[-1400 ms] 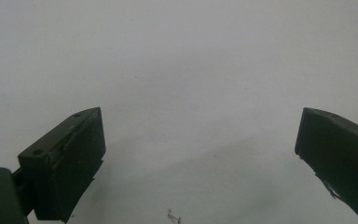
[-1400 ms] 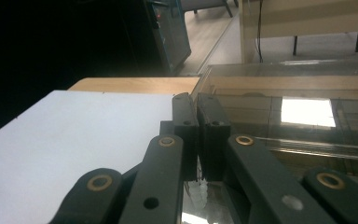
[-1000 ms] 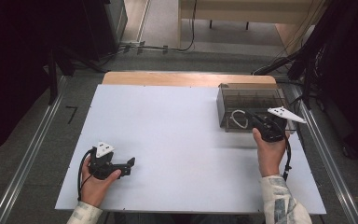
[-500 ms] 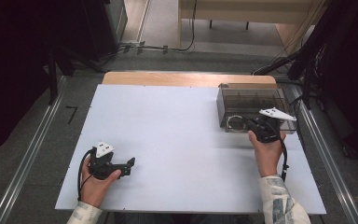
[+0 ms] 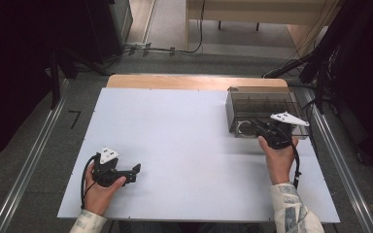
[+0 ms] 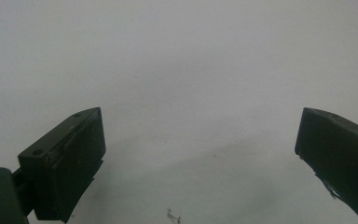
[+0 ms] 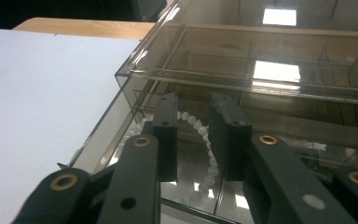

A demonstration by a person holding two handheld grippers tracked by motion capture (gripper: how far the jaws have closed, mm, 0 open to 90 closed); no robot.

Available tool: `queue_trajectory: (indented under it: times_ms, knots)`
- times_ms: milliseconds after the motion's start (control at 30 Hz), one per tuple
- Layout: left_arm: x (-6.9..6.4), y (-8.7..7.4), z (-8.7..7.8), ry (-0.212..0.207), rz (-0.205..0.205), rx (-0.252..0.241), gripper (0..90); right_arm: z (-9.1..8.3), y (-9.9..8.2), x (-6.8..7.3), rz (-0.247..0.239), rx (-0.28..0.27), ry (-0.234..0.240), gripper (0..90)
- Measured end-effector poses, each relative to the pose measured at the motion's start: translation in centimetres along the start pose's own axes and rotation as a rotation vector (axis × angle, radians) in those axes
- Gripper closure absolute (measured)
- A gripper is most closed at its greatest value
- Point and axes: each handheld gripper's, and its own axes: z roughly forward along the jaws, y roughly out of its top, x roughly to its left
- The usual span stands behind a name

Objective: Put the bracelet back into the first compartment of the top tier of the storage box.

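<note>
A smoky see-through box (image 5: 262,104) with compartments stands at the table's back right. A string of white beads (image 7: 200,126) lies in its lower front part (image 5: 243,127). My right gripper (image 5: 258,127) is at the box's front, pointing into it. In the right gripper view its jaws (image 7: 193,105) have just been opening and stand a little apart over the beads, with nothing pressed between the pads. My left gripper (image 5: 137,171) rests near the front left of the white table (image 5: 175,131), open wide (image 6: 200,140) over bare surface.
The box's upper level (image 7: 261,60) has several divided compartments. A strip of wood (image 5: 194,81) runs along the table's far edge. Metal rails (image 5: 29,165) flank the table on both sides, and dark equipment stands beyond them.
The right gripper's grey plate has shifted slightly left at the box's front. The left hand and its gripper have stayed where they were.
</note>
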Motion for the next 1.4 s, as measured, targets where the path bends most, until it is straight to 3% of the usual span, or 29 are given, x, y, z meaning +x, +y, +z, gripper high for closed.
queue_trajectory:
  times_ms: [167, 400, 667, 1067, 1133, 1400]
  knots:
    - [0.0, 0.0, 0.0, -0.003, -0.002, -0.003, 2.2, -0.1, 0.0, 0.2, -0.014, -0.006, 0.006, 62.5]
    - [0.0, 0.0, 0.0, -0.004, -0.004, -0.005, 2.2, -0.4, 0.1, 0.5, -0.017, -0.026, 0.017, 48.5]
    - [0.0, 0.0, 0.0, -0.003, -0.003, -0.006, 2.2, -0.8, 0.2, 0.7, -0.022, -0.026, 0.028, 39.6]
    - [-0.1, 0.1, 0.0, -0.005, -0.002, -0.008, 2.2, -1.9, 0.0, 0.3, -0.045, -0.014, 0.001, 25.7]
    - [0.0, 0.1, 0.0, -0.006, -0.002, -0.008, 2.2, -2.0, -0.1, 0.1, -0.042, -0.005, 0.004, 19.9]
    - [-0.1, 0.1, 0.0, -0.006, -0.001, -0.008, 2.2, -2.7, -0.6, -0.4, -0.040, 0.000, -0.013, 15.4]
